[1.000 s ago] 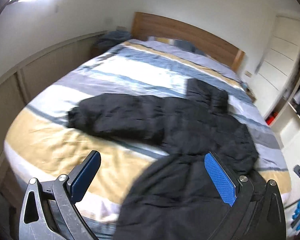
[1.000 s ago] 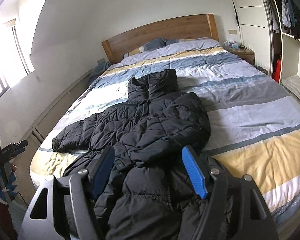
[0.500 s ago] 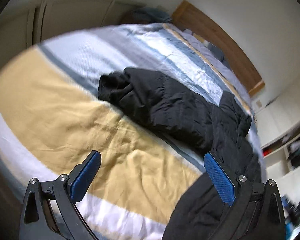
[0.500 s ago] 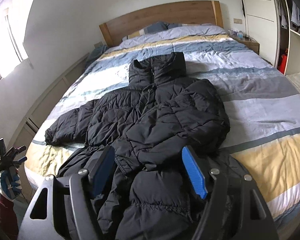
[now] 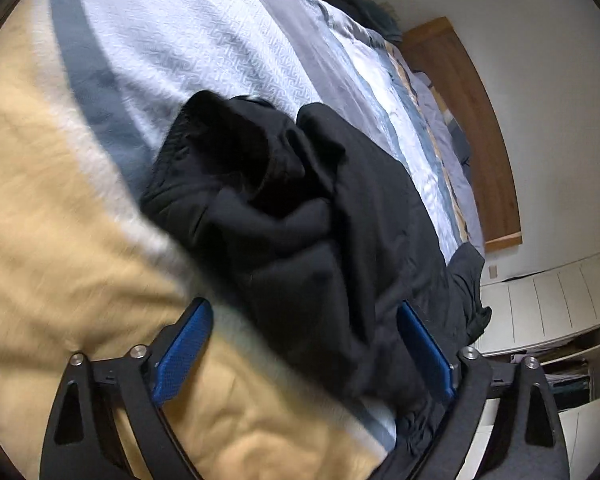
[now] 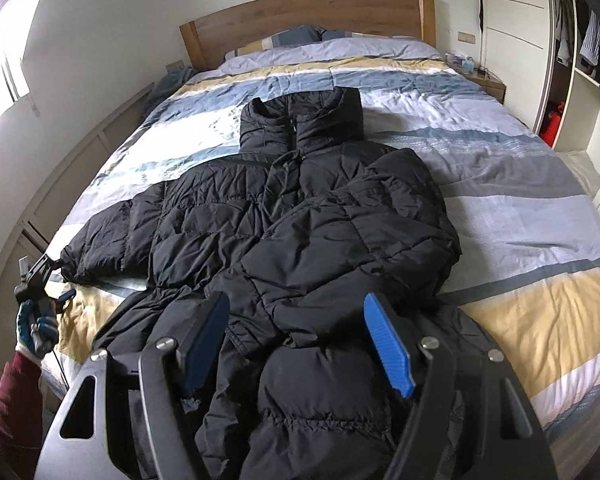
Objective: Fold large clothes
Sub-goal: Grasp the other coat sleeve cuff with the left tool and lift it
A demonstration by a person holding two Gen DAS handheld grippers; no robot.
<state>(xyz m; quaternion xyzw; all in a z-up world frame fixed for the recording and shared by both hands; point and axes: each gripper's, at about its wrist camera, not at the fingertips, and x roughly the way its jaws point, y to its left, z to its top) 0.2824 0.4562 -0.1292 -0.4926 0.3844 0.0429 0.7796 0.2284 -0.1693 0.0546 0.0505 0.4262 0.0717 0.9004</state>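
While the black quilted puffer jacket (image 6: 300,216) lies front-up on the striped yellow, grey and blue bedspread (image 6: 520,208), its collar points toward the wooden headboard (image 6: 308,16) and its hem toward the foot of the bed, so its long axis runs along the bed's length. One sleeve is already folded across the chest; the other, the outstretched black sleeve (image 5: 260,184), runs crosswise out to the window side of the bed.

That sleeve is what the next move seems to turn on. The left hand-held gripper (image 5: 304,348) is by far the nearer: in its own view the sleeve's cuff end lies straight ahead and slightly beyond the blue pads, with some black fabric reaching back between them. Its jaws have just been narrowing but stand released, and the pads do not look pressed on the cloth. A clean pinch near the cuff would probably let the sleeve be carried across the body.

The right hand-held gripper (image 6: 300,340) hangs above the jacket's hem, jaws apart, grasping nothing.
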